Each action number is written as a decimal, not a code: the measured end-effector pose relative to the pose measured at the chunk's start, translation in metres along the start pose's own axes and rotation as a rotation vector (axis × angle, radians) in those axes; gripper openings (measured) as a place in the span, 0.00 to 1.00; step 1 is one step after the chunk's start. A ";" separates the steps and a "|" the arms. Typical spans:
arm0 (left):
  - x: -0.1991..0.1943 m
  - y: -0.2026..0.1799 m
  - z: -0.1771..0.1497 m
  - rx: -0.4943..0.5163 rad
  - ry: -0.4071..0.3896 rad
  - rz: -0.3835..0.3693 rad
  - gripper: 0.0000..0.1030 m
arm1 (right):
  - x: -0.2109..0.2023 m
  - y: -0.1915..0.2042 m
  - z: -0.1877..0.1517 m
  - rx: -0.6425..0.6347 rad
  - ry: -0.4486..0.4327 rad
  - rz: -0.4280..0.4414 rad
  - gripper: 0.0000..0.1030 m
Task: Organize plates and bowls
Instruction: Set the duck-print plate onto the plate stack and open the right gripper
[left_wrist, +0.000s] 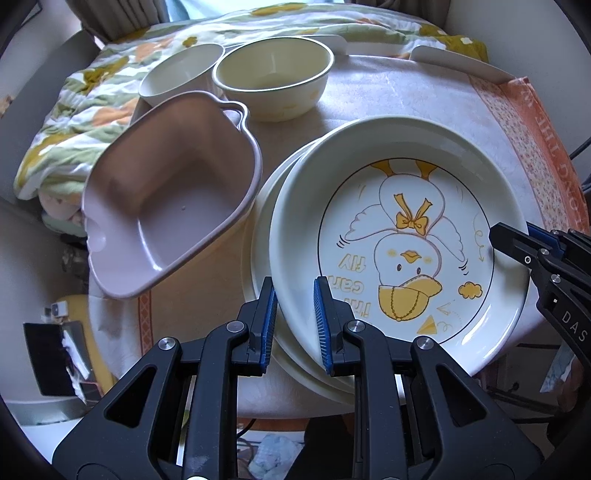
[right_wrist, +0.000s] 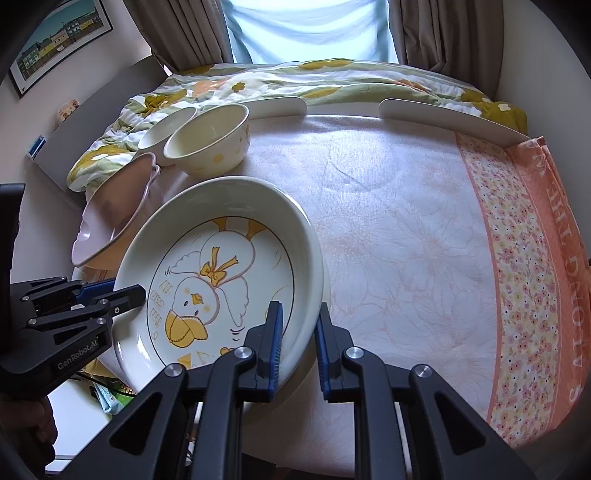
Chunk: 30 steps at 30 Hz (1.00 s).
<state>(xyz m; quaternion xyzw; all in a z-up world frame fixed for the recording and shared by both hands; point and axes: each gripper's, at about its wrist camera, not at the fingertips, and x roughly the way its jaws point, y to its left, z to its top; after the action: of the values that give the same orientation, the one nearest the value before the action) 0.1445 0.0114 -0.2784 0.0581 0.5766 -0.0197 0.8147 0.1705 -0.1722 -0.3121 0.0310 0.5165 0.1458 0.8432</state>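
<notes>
Left wrist view: duck plate (left_wrist: 399, 236) filled centre to right of frame. Cream glaze, deep raised rim, thin dark ring round the well, cartoon duck inside with yellow bow, yellow beak and yellow cap, upside down to the camera; yellow lettering beside it, also inverted. Rested on a second cream plate (left_wrist: 264, 236), edge of which showed at 9 o'clock of the duck plate. Left gripper (left_wrist: 295, 325) narrow, blue pads clamped across the duck plate's rim at its 7 o'clock. Right gripper (left_wrist: 517, 243) at 3 o'clock, black tip over the rim there.

Pink handled dish (left_wrist: 166, 206) at 9 o'clock of the plates, tilted, just beside them. Cream bowl (left_wrist: 273, 81) at 11 o'clock, upright; smaller white bowl (left_wrist: 177, 79) touching or nearly touching its left side, could not tell which. All on a table under a pale cloth (left_wrist: 406, 96) with an orange floral border.

Right wrist view: right gripper (right_wrist: 297, 339) narrow, pads closed on the duck plate's (right_wrist: 207, 258) rim at its 5 o'clock. Plate tilted, far edge raised off the cloth (right_wrist: 388, 221). Left gripper (right_wrist: 125, 295) at 8 o'clock on the opposite rim. Floral quilt (right_wrist: 295, 81) beyond the table at 12 o'clock.
</notes>
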 end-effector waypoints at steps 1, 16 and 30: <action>0.000 -0.002 0.000 0.005 0.000 0.009 0.18 | 0.000 0.000 0.001 -0.002 0.000 0.000 0.15; -0.003 -0.015 -0.001 0.089 -0.024 0.167 0.19 | -0.003 0.002 0.002 -0.014 -0.001 0.009 0.15; -0.009 0.006 -0.003 -0.011 -0.008 0.040 0.19 | -0.013 0.001 0.010 -0.010 -0.026 0.020 0.15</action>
<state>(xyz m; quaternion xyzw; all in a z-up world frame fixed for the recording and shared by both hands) 0.1391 0.0179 -0.2702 0.0651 0.5721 -0.0007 0.8176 0.1733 -0.1736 -0.2966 0.0338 0.5045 0.1563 0.8485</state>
